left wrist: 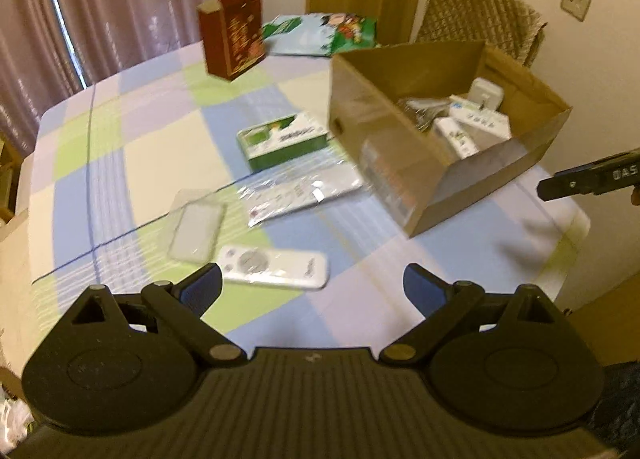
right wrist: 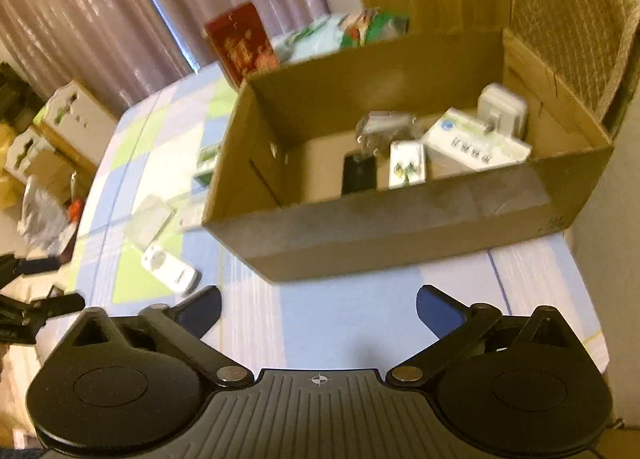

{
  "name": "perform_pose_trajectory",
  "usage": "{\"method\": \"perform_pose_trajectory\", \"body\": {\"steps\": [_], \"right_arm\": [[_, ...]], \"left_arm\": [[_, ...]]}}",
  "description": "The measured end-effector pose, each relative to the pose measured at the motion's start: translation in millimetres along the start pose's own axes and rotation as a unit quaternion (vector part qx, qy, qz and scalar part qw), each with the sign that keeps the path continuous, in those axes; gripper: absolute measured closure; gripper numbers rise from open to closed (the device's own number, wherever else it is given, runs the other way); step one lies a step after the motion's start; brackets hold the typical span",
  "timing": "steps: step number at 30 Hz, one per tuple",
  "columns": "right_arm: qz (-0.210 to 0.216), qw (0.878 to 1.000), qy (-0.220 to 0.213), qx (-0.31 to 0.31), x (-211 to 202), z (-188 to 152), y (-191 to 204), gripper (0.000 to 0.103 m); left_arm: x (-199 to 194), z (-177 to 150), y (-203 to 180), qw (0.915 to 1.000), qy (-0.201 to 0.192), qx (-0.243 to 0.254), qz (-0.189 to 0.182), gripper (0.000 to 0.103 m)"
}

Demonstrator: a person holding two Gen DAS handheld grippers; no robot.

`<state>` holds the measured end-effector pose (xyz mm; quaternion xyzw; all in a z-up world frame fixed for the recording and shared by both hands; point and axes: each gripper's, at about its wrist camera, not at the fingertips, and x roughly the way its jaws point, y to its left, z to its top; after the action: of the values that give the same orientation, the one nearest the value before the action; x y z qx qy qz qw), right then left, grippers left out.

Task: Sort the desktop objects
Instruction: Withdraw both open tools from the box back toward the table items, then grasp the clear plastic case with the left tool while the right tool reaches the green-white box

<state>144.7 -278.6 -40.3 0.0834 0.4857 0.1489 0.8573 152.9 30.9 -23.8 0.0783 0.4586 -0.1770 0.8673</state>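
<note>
Nearest the left gripper, a white remote in clear wrap lies flat on the checked tablecloth, its round button pad toward the left finger (blurred, so contact is unclear). Both fingers stand wide apart, holding nothing. Beyond lie a clear case and a green-and-white box. The right gripper, equally spread and empty, faces the cardboard box.
</note>
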Motion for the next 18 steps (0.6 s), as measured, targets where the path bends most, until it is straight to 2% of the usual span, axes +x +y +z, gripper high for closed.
{"method": "perform_pose_trajectory", "body": {"steps": [8,18], "right_arm": [[-0.025,0.999,0.019,0.008,21.5,-8.1,14.7,0.000],[-0.047,0.998,0.036,0.017,32.8,-10.5,21.3,0.000]], "left_arm": [[6.8,-17.2,31.4,0.9998,0.011,-0.014,0.008,0.007],[32.4,-15.7,74.5,0.9991,0.018,-0.028,0.025,0.008]]}}
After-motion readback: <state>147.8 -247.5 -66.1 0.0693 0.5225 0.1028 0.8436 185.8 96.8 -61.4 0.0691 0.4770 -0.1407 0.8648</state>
